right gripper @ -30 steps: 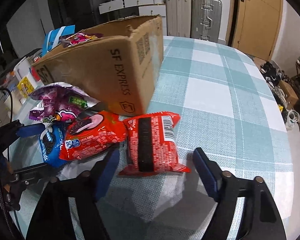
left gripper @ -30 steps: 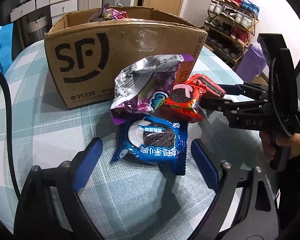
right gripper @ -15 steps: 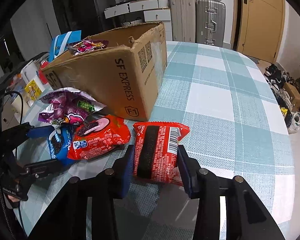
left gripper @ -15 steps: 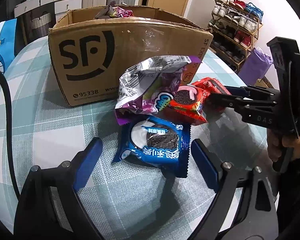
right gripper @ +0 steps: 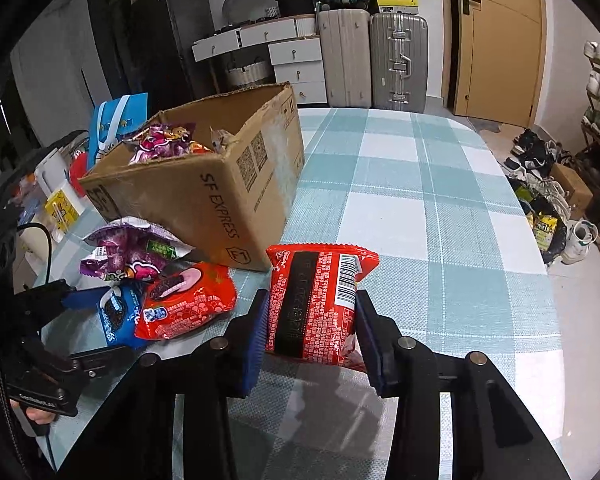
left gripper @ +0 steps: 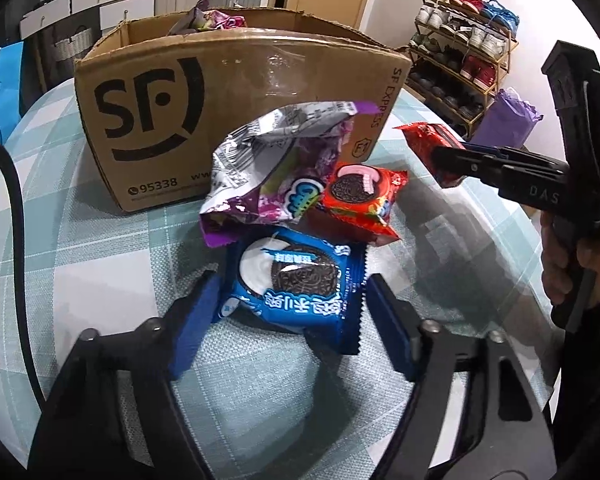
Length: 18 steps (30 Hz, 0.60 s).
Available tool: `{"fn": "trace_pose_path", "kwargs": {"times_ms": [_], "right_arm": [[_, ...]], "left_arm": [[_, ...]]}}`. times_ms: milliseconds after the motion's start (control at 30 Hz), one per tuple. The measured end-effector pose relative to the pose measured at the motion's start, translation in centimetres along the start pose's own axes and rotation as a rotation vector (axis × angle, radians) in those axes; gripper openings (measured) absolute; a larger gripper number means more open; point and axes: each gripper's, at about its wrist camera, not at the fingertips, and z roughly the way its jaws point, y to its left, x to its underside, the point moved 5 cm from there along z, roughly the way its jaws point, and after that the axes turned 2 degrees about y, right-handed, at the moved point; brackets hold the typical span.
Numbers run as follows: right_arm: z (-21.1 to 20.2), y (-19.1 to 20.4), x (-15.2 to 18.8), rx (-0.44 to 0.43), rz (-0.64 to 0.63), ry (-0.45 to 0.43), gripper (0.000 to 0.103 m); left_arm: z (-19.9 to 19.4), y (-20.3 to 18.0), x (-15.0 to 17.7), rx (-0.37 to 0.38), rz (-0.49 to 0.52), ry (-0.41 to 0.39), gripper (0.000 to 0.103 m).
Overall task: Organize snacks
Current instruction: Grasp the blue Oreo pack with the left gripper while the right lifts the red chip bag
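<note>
My right gripper (right gripper: 310,336) is shut on a red snack packet (right gripper: 314,304) and holds it lifted off the table; it also shows in the left wrist view (left gripper: 432,148). My left gripper (left gripper: 288,320) is partly closed around a blue Oreo packet (left gripper: 296,284) lying on the table, with its pads right at the packet's edges. A red Oreo packet (left gripper: 358,200) and a purple snack bag (left gripper: 272,176) lie just beyond it, in front of an open cardboard SF box (left gripper: 228,92) that holds several snacks (right gripper: 160,142).
The table has a teal checked cloth (right gripper: 420,184). A shoe rack (left gripper: 464,52) and a purple bag (left gripper: 508,116) stand to the right. Suitcases (right gripper: 372,64) and drawers stand behind. Bottles and clutter (right gripper: 56,196) sit left of the box.
My right gripper closed on the red snack packet and lifted it off the table. My left gripper narrowed around the blue Oreo packet.
</note>
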Motion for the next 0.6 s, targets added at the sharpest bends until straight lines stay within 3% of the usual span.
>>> {"fn": "trace_pose_path", "kwargs": {"times_ms": [200, 600], "right_arm": [[-0.5, 0.3, -0.1, -0.011, -0.004, -0.012, 0.042], [-1.2, 0.8, -0.4, -0.028, -0.009, -0.045, 0.042]], "left_arm": [[0.0, -1.2, -0.1, -0.016, 0.042, -0.005, 0.050], [-2.0, -2.5, -0.2, 0.036, 0.070, -0.039, 0.044]]}}
